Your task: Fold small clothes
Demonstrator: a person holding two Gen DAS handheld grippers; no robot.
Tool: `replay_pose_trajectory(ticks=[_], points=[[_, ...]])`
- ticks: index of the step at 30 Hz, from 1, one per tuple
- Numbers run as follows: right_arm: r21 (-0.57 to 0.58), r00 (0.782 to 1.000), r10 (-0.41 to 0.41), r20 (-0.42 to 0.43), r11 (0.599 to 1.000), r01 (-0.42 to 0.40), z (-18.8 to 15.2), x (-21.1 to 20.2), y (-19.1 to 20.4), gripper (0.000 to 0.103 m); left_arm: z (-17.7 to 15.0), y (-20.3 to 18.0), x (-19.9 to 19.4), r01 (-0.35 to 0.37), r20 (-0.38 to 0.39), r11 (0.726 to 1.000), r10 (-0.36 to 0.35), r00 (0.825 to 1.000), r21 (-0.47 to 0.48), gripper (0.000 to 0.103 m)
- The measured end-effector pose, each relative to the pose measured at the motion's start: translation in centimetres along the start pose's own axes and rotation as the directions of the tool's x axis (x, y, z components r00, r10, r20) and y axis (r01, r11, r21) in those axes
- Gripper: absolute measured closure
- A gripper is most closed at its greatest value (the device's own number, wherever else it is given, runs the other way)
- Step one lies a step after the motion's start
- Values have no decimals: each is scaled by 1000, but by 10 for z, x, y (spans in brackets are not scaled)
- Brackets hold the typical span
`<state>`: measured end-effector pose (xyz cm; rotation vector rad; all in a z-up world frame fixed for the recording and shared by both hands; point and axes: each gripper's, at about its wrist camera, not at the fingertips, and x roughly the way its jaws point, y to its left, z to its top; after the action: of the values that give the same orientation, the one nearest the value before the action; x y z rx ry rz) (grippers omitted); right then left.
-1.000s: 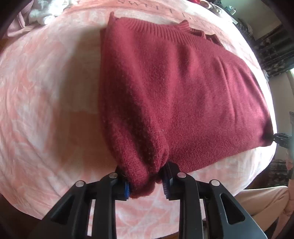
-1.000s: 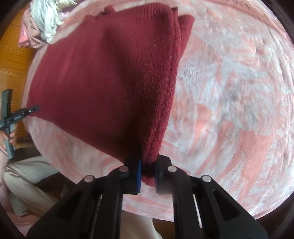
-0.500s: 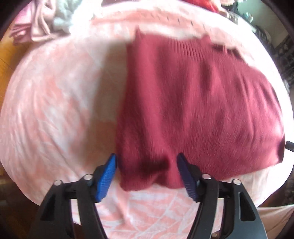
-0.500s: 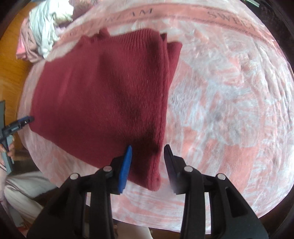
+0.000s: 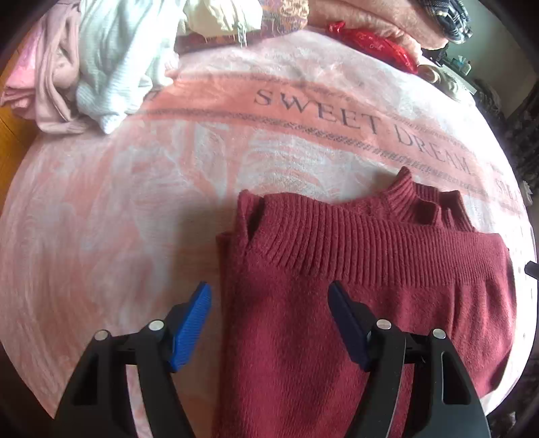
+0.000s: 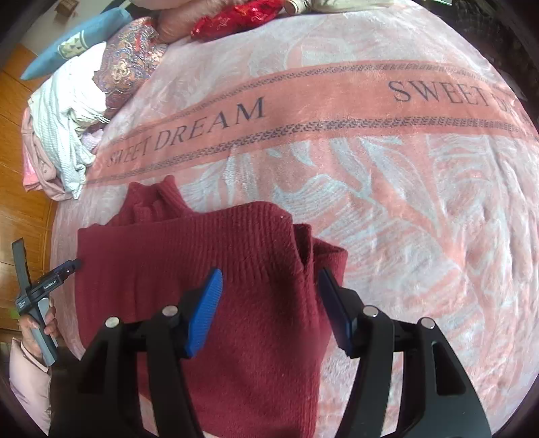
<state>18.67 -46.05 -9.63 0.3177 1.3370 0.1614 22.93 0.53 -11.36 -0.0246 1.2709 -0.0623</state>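
Note:
A dark red knit sweater (image 5: 353, 303) lies folded flat on the pink blanket (image 5: 134, 202), ribbed hem and collar at its far edge. It also shows in the right wrist view (image 6: 242, 286). My left gripper (image 5: 269, 320) is open and empty, hovering above the sweater's left folded edge. My right gripper (image 6: 269, 303) is open and empty, above the sweater's right folded edge. The left gripper also shows at the far left of the right wrist view (image 6: 43, 286).
A pile of pale clothes (image 5: 84, 60) lies at the blanket's far left corner, seen too in the right wrist view (image 6: 64, 134). Pillows and a red item (image 6: 232, 17) line the far edge. The blanket reads "SWEET DREAM" (image 6: 202, 124). Wooden floor (image 6: 17, 118) lies left.
Both grippers let go of the sweater's near corners, opened wide, then rose and moved forward over the garment. The sweater now lies flat on the blanket.

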Motion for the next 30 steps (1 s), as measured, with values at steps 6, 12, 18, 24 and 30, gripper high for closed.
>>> replay_pose_trajectory(ticks=[6, 12, 18, 24, 30], points=[[-79, 996, 29, -85, 996, -35, 5, 44, -7, 77, 4, 10, 37, 65, -24, 997, -66, 998, -46, 38], [-116, 995, 96, -4, 989, -96, 11, 11, -3, 98, 8, 13, 19, 85, 40, 995, -83, 996, -50, 72], [30, 997, 29, -70, 999, -27, 6, 42, -33, 97, 6, 22, 36, 39, 39, 997, -36, 999, -66, 71], [18, 1000, -3, -29, 1000, 4, 4, 23, -24, 72, 5, 10, 25, -33, 57, 999, 35, 998, -30, 71], [41, 1000, -2, -12, 999, 2, -20, -21, -27, 68, -7, 10, -22, 12, 26, 997, -11, 1000, -71, 57]])
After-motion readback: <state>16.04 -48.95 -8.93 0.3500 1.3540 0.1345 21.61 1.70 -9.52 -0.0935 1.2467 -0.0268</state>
